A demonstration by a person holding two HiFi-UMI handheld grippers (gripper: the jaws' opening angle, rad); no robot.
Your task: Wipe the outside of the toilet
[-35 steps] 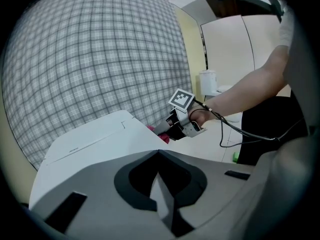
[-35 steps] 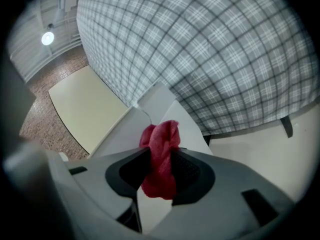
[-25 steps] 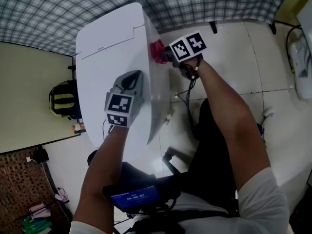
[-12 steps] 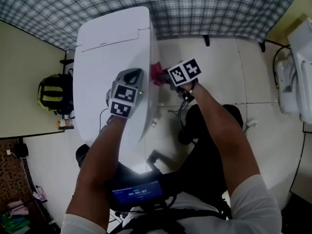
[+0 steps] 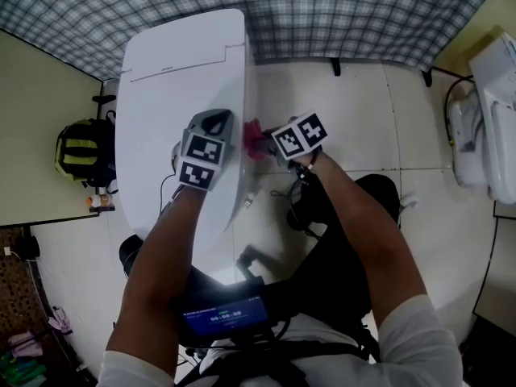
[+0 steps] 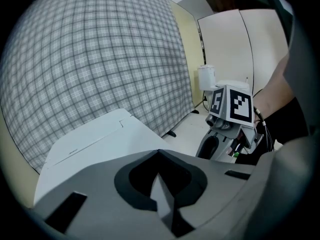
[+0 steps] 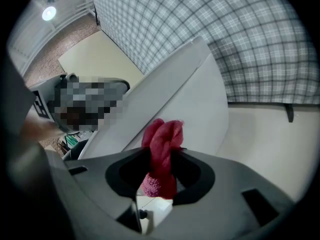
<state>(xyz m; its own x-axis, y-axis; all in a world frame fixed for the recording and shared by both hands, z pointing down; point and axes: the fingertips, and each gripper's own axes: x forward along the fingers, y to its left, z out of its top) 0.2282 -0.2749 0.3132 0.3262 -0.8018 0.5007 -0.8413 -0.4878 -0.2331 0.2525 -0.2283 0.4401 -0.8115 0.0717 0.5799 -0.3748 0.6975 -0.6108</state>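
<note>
The white toilet [image 5: 173, 103] fills the upper left of the head view, lid down, its right side wall [image 7: 192, 114] facing my right gripper. My right gripper [image 5: 262, 143] is shut on a red cloth [image 5: 253, 139], which is bunched between its jaws [image 7: 161, 156] and held against the toilet's side. My left gripper [image 5: 211, 126] rests over the lid [image 6: 95, 144] near its right edge; its jaws are shut with nothing between them. The right gripper's marker cube [image 6: 231, 104] shows in the left gripper view.
A checked curtain [image 5: 322, 14] hangs behind the toilet. A yellow-and-black bag [image 5: 76, 153] stands left of it by a beige panel [image 5: 32, 135]. White tiled floor [image 5: 363, 111] lies to the right, with another white fixture [image 5: 484, 127] at the right edge. The person's legs are below.
My right gripper has drawn the red cloth down along the toilet's side, toward the person. The left gripper has stayed on the lid.
</note>
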